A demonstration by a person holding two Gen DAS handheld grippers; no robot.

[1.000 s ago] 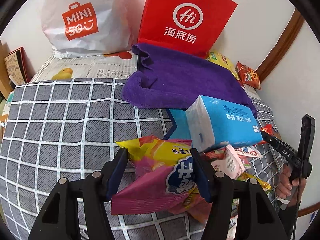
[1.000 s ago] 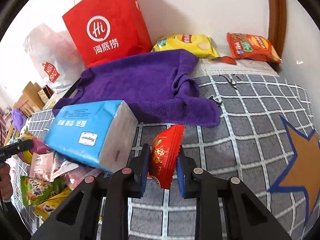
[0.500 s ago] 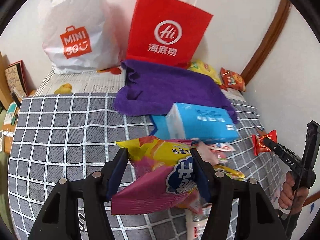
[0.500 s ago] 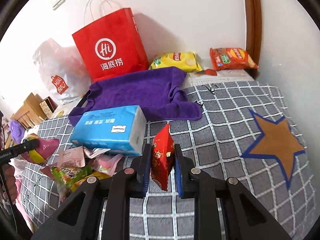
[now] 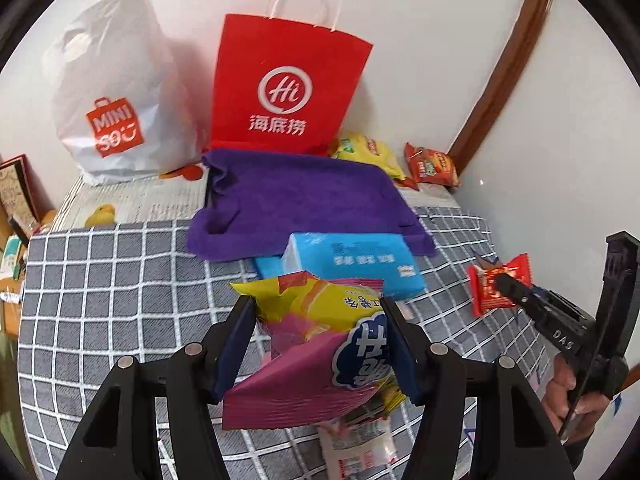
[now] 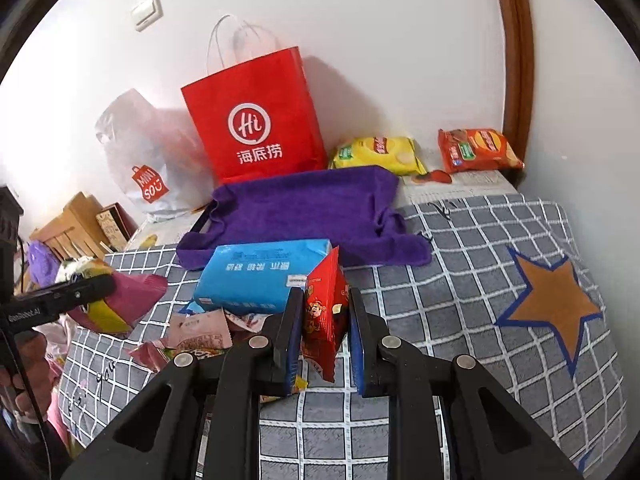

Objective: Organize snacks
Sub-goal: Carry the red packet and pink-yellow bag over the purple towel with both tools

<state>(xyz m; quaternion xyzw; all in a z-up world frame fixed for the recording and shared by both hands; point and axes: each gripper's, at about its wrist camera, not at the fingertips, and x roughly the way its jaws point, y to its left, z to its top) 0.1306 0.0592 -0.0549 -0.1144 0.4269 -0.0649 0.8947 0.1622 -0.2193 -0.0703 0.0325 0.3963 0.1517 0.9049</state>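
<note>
My left gripper (image 5: 318, 316) is shut on a puffy yellow and pink snack bag (image 5: 320, 344), held above the checked bedspread (image 5: 112, 288). My right gripper (image 6: 322, 312) is shut on a small red snack packet (image 6: 322, 312), also lifted off the bed; in the left wrist view that red packet (image 5: 500, 284) shows at the right. A heap of small snack packets (image 6: 196, 336) lies below a blue tissue pack (image 6: 260, 276). At the back stand a red paper bag (image 5: 284, 92) and a white plastic bag (image 5: 116, 92).
A purple towel (image 5: 304, 204) is spread in front of the red bag. A yellow chip bag (image 6: 380, 154) and an orange snack bag (image 6: 476, 150) lie by the wall at the back right. A wooden door frame (image 6: 516, 60) stands on the right, boxes (image 6: 80, 224) on the left.
Both grippers have risen and drawn back from the heap, each carrying its packet. The bed and the bags at the back look smaller and farther.
</note>
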